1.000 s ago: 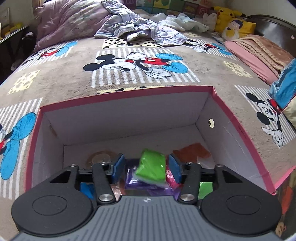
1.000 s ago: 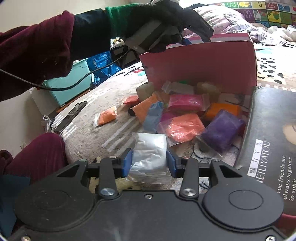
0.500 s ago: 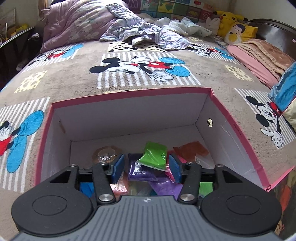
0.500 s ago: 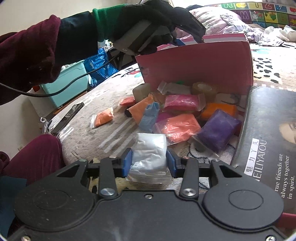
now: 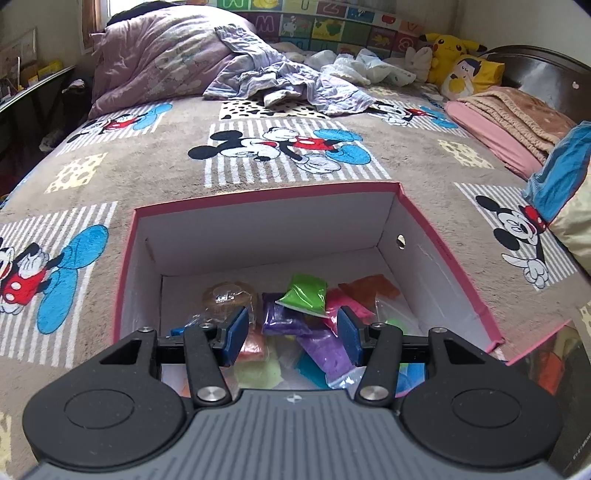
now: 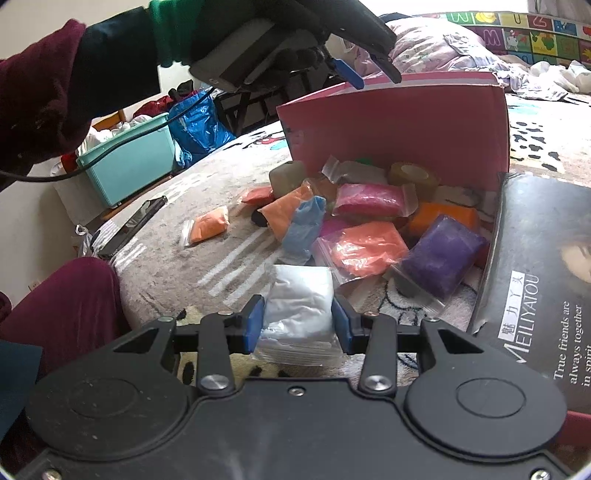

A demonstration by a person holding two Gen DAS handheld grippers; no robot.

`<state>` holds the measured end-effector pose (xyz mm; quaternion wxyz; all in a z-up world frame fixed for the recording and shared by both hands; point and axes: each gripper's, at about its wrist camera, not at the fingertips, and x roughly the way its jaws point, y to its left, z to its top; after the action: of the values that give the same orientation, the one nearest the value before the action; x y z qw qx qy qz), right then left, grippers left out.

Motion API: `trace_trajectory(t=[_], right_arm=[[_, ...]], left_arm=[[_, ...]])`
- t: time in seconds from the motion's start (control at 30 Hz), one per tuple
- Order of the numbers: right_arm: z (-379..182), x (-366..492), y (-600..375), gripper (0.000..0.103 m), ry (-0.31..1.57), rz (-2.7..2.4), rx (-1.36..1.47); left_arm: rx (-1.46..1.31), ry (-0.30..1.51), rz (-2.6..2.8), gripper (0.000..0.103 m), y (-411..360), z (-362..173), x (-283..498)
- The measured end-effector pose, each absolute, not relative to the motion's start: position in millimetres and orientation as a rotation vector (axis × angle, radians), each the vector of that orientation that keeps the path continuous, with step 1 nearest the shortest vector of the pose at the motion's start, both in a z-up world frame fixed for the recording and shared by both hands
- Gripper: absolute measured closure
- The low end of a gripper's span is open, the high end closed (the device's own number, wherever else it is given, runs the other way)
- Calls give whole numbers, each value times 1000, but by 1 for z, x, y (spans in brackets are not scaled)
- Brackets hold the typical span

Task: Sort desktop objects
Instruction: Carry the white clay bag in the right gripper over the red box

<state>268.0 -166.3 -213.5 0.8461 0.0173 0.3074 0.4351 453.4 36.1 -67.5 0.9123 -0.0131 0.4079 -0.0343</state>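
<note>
My left gripper [image 5: 292, 334] hangs open over the pink box [image 5: 266, 195] with nothing between its blue pads. A green bag [image 5: 306, 294] lies inside on purple, pink and orange bags, beside a tape roll [image 5: 228, 295]. In the right wrist view, my right gripper [image 6: 297, 326] is shut on a white bag [image 6: 300, 302], low over the bedspread. Ahead of it a pile of bags leans against the box's outer wall [image 6: 406, 122], among them a purple bag [image 6: 441, 258], a salmon bag [image 6: 364, 247] and a light blue one [image 6: 306, 225]. A gloved hand [image 6: 332, 18] holds the left gripper above the box.
A black lid with white lettering [image 6: 535, 280] lies right of the pile. A lone orange bag [image 6: 208, 229] and a dark phone [image 6: 133, 225] lie to the left. Off the bed edge stands a teal bin [image 6: 129, 158]. Crumpled bedding [image 5: 280, 81] is far behind the box.
The green bag dropped from between the left fingers onto the bags in the box. The left gripper drew back and up. The right gripper still holds the white bag, nearly still.
</note>
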Motion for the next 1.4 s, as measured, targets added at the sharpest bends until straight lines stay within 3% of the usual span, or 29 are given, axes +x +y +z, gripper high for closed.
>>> trace_trajectory(t=[0.57, 1.4], right_arm=[[-180, 263, -179, 63, 625, 842, 114], [-114, 293, -188, 63, 546, 750, 95]], left_arm=[[-27, 703, -78, 52, 51, -42, 359], [-107, 527, 12, 52, 36, -128, 206]])
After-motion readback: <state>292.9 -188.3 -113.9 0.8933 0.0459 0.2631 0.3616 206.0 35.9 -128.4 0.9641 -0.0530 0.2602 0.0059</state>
